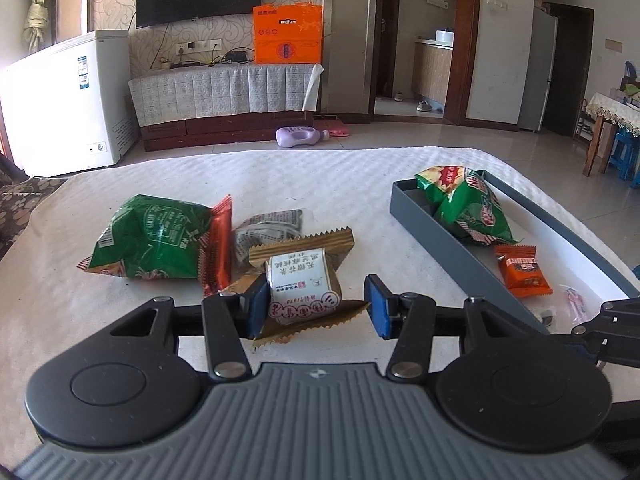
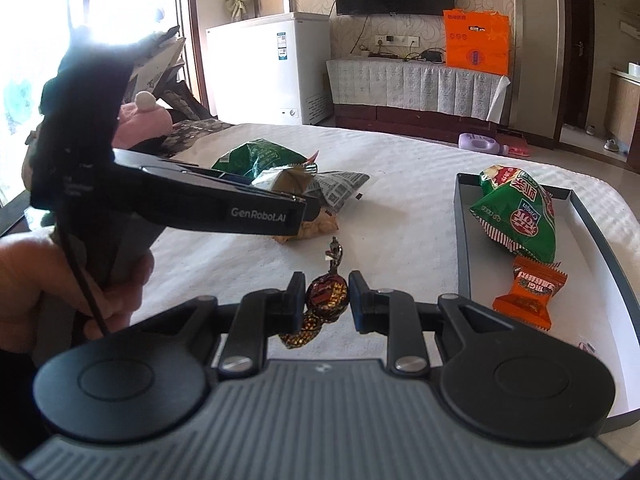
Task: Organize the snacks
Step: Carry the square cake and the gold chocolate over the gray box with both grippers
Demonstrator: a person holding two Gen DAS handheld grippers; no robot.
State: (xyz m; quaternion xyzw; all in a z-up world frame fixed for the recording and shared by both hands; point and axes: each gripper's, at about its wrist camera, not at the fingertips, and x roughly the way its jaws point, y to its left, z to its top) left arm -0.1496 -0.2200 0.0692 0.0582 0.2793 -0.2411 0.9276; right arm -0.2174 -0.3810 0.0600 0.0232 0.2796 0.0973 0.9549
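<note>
Candy [image 2: 327, 294] sits pinched in the right gripper [image 2: 325, 296]; left gripper [image 1: 316, 306] spread round the gold pack [image 1: 302, 280] could miss the tray [image 2: 460, 240]

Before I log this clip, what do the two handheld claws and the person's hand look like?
Both claws match: the left claw and right claw have black linkage arms with silver pivot screws, blue pads on the fingers, two round black discs and a ribbed grey body. Seen from the right wrist, the left unit carries white "GenRobot.AI" lettering and a thin dark cable. The hand gripping it is bare; no sleeve is visible.
</note>
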